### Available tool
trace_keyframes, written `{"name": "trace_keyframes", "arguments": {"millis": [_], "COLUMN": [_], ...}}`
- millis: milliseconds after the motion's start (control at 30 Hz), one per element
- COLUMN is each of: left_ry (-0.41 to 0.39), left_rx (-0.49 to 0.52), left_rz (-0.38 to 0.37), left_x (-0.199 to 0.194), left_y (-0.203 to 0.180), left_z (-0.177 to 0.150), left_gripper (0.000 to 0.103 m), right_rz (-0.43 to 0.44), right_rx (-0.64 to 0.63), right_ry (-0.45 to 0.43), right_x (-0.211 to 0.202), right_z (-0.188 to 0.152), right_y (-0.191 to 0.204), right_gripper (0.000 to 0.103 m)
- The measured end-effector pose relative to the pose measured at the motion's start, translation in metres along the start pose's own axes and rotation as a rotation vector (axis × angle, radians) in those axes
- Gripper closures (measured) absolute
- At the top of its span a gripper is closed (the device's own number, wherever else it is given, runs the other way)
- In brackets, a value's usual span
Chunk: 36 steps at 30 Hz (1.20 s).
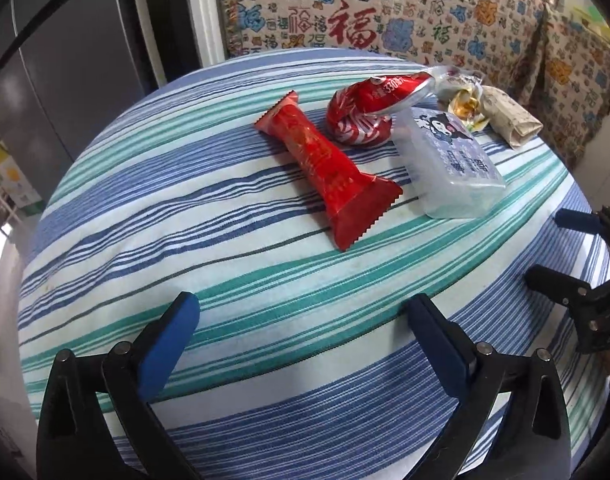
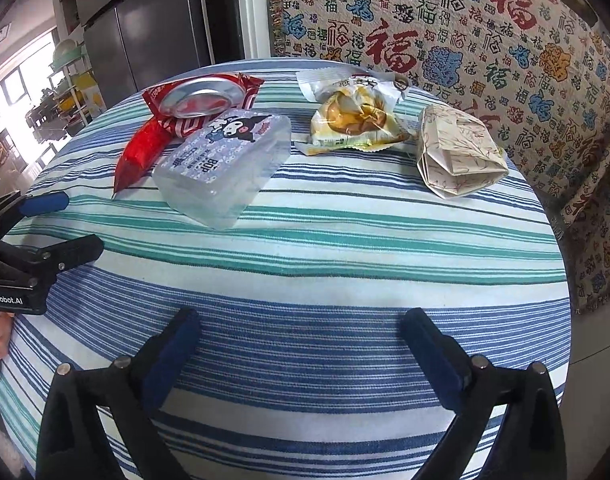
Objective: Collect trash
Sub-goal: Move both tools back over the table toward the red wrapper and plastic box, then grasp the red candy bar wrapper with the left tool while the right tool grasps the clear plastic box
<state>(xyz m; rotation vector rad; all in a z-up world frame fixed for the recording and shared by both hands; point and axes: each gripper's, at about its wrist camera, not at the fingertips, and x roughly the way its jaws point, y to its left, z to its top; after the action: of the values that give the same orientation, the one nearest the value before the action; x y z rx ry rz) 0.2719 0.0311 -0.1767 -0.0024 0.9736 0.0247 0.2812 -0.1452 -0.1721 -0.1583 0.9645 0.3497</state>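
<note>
Both my claws hang over the near edge of the striped tablecloth (image 1: 185, 208), nothing between their blue pads. My left gripper (image 1: 301, 312) is spread wide and released, and so is my right gripper (image 2: 301, 324), which holds nothing either; each shows at the edge of the other's view, side by side and apart. The bare stripes run on ahead of both of them before any trash begins. Ahead of my left claw lies a long red snack wrapper (image 1: 325, 168), flat on the cloth and angled away from me. Just right of it, and ahead of my right claw to its left, sits a clear plastic box (image 2: 225, 160) with a cartoon figure on its lid, tilted a little. Behind those two rests a crushed red can (image 1: 365, 108), its silver base turned toward my right side, touching the box's far end. Further right lies a crumpled yellow-and-white food packet (image 2: 357, 120), and beside that, near the table's far right rim, a folded paper packet (image 2: 457, 156). Past the table hangs a patterned cloth (image 2: 465, 40) covered in characters, and to the left stands a grey fridge (image 2: 153, 20).
</note>
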Motion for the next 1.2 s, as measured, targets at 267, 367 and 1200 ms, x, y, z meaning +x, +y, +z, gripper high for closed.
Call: {"name": "trace_keyframes", "arguments": {"millis": [267, 367, 1200], "left_ry": [-0.137, -0.13, -0.114], "left_rx": [-0.112, -0.139, -0.158], "left_rz": [-0.08, -0.073, 0.032], "left_x": [-0.017, -0.004, -0.013], "left_y": [0.006, 0.004, 0.035], "left_z": [0.036, 0.049, 0.013], "left_gripper": [0.001, 0.002, 0.083], "right_rz": [-0.013, -0.014, 0.048], "right_rx": [0.012, 0.014, 0.147], "right_ry": [-0.026, -0.025, -0.053], "right_x": [-0.003, -0.003, 0.022], "right_z": [-0.003, -0.003, 0.063], "right_y": [0.001, 0.001, 0.064], "right_gripper": [0.0, 0.0, 0.001]}}
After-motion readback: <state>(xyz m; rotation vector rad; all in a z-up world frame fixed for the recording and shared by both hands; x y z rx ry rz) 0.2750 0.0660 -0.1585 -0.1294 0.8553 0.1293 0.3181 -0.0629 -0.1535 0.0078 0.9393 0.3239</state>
